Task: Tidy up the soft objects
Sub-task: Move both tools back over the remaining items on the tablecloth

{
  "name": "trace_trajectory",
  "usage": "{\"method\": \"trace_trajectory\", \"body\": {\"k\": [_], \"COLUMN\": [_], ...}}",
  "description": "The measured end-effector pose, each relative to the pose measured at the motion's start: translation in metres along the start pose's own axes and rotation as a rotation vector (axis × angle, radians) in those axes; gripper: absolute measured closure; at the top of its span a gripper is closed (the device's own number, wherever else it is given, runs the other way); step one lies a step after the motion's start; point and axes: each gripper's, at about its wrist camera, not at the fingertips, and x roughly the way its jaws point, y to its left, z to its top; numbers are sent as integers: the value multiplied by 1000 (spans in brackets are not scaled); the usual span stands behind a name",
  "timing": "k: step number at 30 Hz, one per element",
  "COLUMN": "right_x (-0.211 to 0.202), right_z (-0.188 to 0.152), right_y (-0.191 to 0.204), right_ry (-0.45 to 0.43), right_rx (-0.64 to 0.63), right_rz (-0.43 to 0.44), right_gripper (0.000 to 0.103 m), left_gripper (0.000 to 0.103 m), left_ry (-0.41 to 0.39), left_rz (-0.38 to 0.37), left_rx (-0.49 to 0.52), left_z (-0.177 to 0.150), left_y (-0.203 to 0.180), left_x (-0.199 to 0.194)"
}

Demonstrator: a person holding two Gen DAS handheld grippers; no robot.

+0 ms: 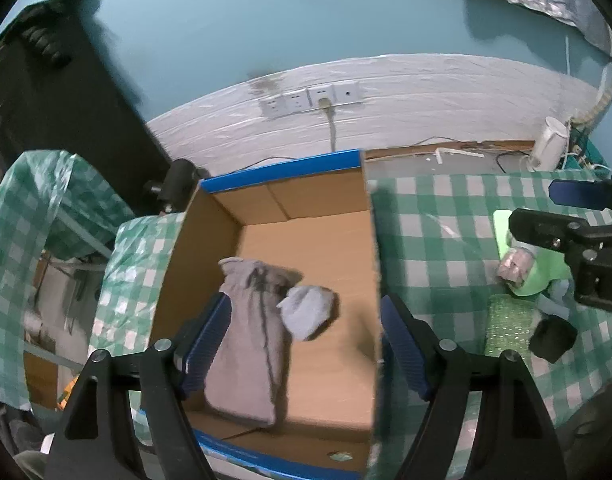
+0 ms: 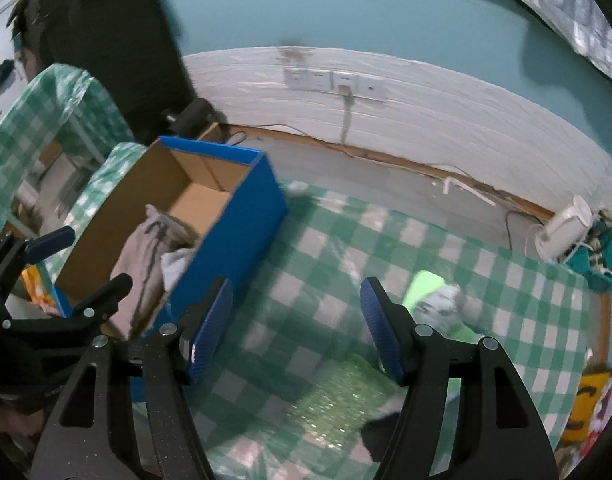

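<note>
A blue cardboard box (image 1: 290, 172) stands on the green checked table; it also shows in the right wrist view (image 2: 242, 216). Inside lie a grey drawstring pouch (image 1: 250, 344) and a pale grey sock (image 1: 307, 316). My left gripper (image 1: 306, 344) hangs open and empty above the box. My right gripper (image 2: 296, 328) is open and empty above the table, to the right of the box. A light green soft thing with a grey-pink part (image 2: 437, 304) lies just beyond its right finger; it also shows in the left wrist view (image 1: 517, 268). A sparkly green cloth (image 2: 337, 396) lies under the right gripper.
The table's far edge meets a white wall with sockets (image 1: 313, 98) and a cable. A white kettle (image 2: 565, 228) stands at the far right. A black object (image 1: 551, 338) lies by the sparkly cloth (image 1: 507, 328). A chair with checked cover (image 1: 22, 216) stands left.
</note>
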Motion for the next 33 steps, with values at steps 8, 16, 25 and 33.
{"method": "trace_trajectory", "body": {"k": [8, 16, 25, 33], "right_x": [-12, -12, -8, 12], "right_z": [-22, -54, -84, -113], "right_y": [-43, -73, -98, -103], "right_ry": [18, 71, 122, 210], "right_rx": [68, 106, 147, 160], "right_rz": [-51, -85, -114, -89], "right_gripper": [32, 32, 32, 32], "left_gripper": [24, 24, 24, 23], "left_ry": [9, 21, 86, 133], "left_rz": [-51, -90, -115, -137], "left_rx": [44, 117, 195, 220], "left_z": [4, 3, -11, -24], "left_y": [-36, -80, -120, -138], "left_x": [-1, 4, 23, 36]}}
